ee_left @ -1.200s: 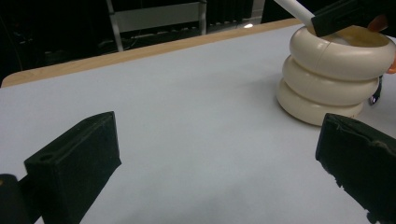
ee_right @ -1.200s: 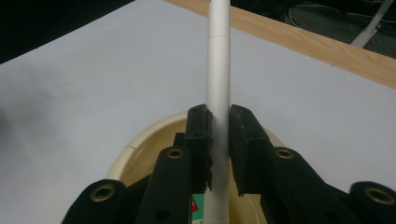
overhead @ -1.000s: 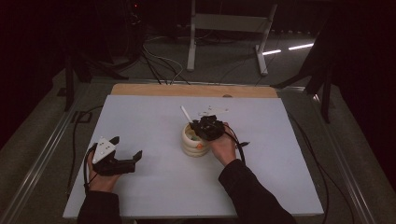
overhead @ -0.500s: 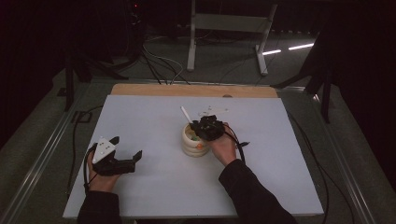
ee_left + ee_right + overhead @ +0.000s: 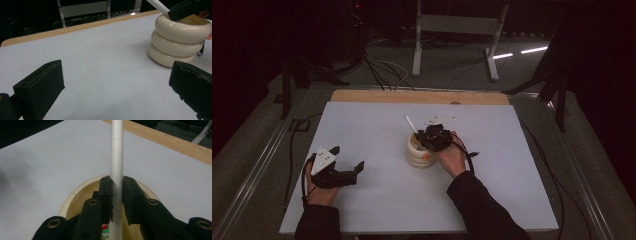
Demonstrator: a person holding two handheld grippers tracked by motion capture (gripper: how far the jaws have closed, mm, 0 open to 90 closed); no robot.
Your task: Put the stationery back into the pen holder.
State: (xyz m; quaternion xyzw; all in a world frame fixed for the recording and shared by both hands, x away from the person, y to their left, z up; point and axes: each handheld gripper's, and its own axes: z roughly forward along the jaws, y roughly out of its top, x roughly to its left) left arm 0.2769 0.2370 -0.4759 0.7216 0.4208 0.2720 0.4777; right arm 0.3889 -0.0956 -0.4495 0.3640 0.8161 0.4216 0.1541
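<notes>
A cream ribbed holder (image 5: 419, 154) made of stacked rings stands near the middle of the white table top (image 5: 372, 125). My right gripper (image 5: 426, 138) hangs over its mouth, shut on a white stick (image 5: 411, 123) that slants up and away to the left. In the right gripper view the pads clamp the white stick (image 5: 117, 165) above the holder's rim (image 5: 72, 197). My left gripper (image 5: 354, 170) rests on the table at the near left, jaws open and bare. From the left gripper view the holder (image 5: 178, 40) stands beyond its open fingers (image 5: 40, 88).
A wooden strip (image 5: 412, 96) edges the table's far side. Cables trail over the floor behind it, near a metal stand (image 5: 452, 30). Something with a green and red label (image 5: 106, 231) lies inside the holder. A cable (image 5: 294, 150) runs along the table's left edge.
</notes>
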